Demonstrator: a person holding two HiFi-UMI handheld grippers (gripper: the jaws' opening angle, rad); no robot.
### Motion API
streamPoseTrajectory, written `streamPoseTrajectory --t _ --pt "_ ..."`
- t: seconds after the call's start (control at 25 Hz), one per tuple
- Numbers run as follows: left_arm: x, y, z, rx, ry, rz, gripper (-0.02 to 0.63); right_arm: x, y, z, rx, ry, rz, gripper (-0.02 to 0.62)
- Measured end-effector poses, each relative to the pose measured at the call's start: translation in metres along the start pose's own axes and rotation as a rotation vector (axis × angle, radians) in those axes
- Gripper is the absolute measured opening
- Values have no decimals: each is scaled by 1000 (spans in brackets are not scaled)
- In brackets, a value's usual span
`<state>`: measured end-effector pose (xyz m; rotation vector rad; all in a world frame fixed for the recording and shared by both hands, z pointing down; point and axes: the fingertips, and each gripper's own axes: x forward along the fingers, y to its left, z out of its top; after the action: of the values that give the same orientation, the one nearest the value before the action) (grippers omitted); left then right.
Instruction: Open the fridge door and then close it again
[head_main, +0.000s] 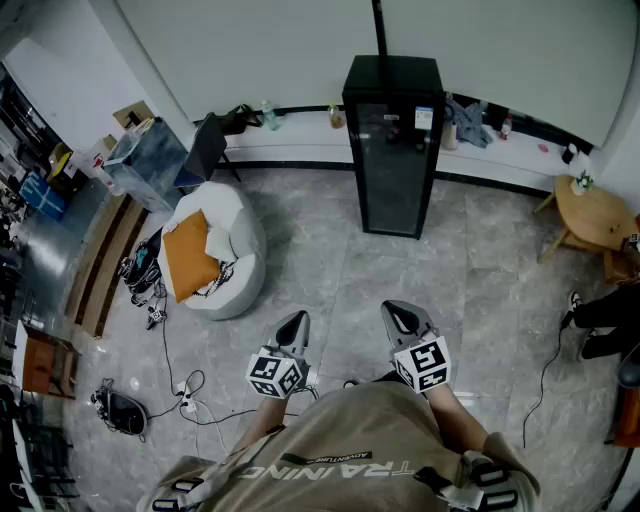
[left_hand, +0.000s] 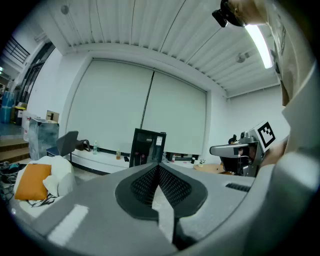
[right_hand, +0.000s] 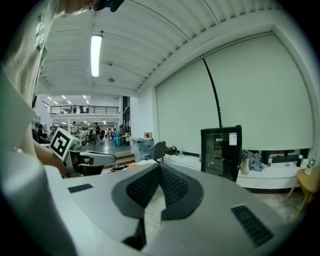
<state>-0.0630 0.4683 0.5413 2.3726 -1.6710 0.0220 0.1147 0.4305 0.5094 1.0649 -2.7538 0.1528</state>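
The room has a grey stone floor (head_main: 330, 250) and a white wall. In the head view, a black fridge (head_main: 392, 140) stands by the far wall with its door shut, well apart from both grippers. The left gripper (head_main: 297, 320) and the right gripper (head_main: 397, 312) are side by side above the floor. In the left gripper view, the jaws are clenched on nothing, and the fridge is far ahead. In the right gripper view, the jaws are clenched and empty too.
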Motion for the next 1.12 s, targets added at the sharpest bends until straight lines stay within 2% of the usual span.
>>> streamPoseTrajectory --t 0.24,0.44,0.6,0.72,0.92,1.12 --pt "-28 19 -1 -19 -11 35 0 1 30 -8 6 10 9 6" --pt "-48 23 -10 -22 -18 38 0 4 48 -7 -35 8 37 6" --pt "-48 24 -35 -124 4 53 0 0 56 -8 -48 14 44 6" --pt "-45 12 -38 -145 10 35 0 -11 51 -20 -45 48 26 6" --pt "-21 17 -41 -136 35 41 0 -7 25 -33 30 84 0 6" --pt "12 23 -31 -128 72 61 0 22 -6 -36 72 96 23 6"
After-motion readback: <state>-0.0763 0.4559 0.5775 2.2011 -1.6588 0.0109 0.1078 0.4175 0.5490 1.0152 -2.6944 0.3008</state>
